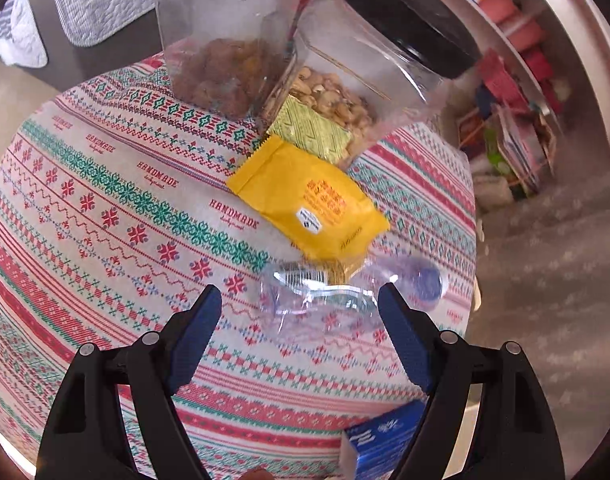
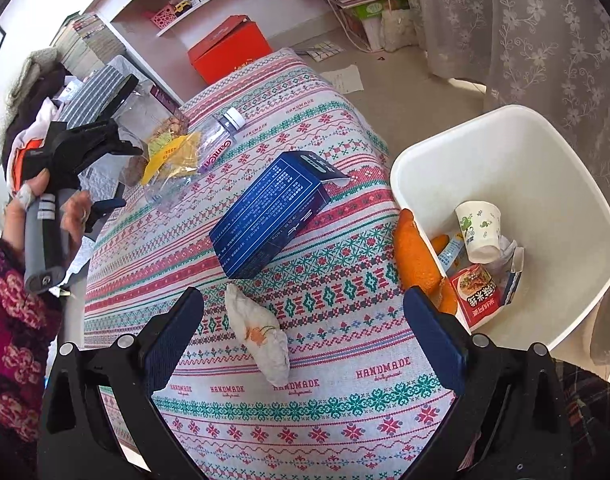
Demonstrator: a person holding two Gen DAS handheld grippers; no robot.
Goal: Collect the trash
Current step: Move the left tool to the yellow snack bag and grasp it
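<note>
The left gripper is held with jaws wide apart and empty, a crushed clear plastic bottle lying between them on the patterned cloth-covered worktop. A yellow foil snack packet appears to overlap the bottle's far side. The right gripper is likewise spread open, holding nothing, over a crumpled white tissue. A dark blue cardboard box lies beyond. A white plastic bin stands beside the worktop.
</note>
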